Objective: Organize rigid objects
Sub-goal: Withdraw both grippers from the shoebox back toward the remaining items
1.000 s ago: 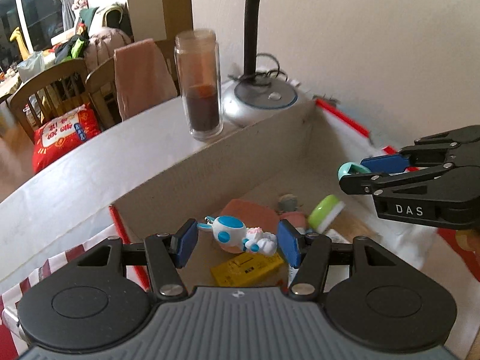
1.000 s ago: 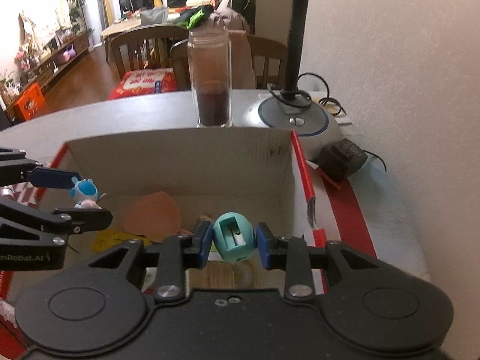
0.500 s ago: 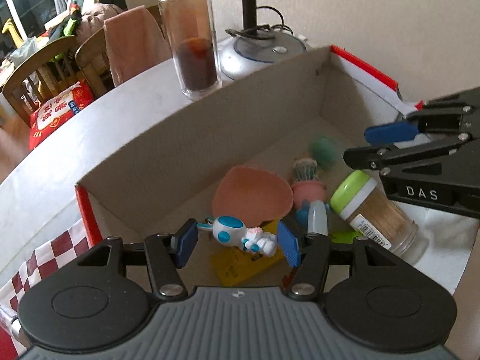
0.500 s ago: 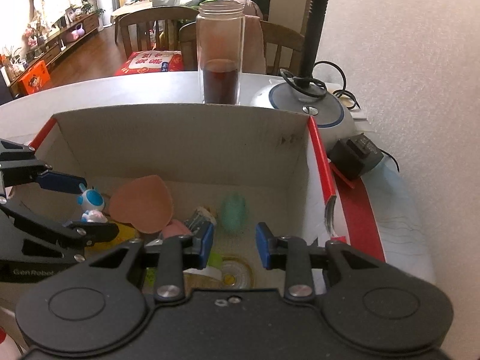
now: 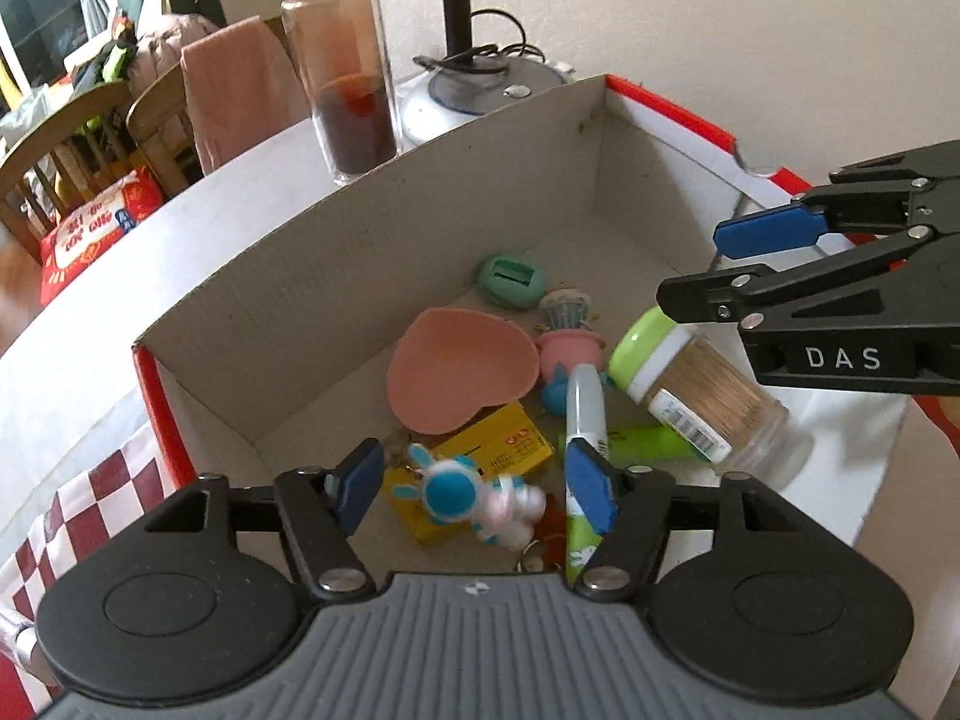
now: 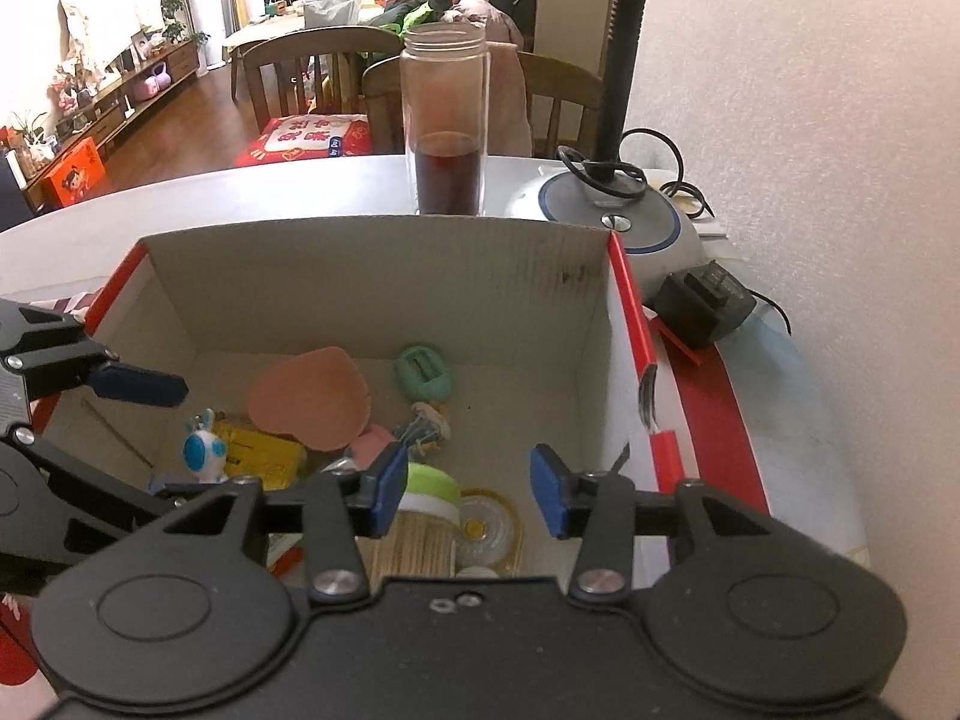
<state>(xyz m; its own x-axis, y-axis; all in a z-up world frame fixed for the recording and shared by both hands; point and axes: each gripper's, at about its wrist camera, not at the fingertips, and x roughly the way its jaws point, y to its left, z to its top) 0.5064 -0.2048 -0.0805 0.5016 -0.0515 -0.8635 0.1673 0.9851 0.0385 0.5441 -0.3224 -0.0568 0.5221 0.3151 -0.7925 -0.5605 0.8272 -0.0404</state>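
Rabbit toy (image 5: 465, 495) lies loose between the left hand-held gripper's (image 5: 474, 486) parted pads.

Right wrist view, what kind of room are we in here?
Most likely a home living and dining area. Wooden dining chairs stand behind the white table, a low cabinet with ornaments lines the far wall, and a desk lamp base sits beside the cardboard box.
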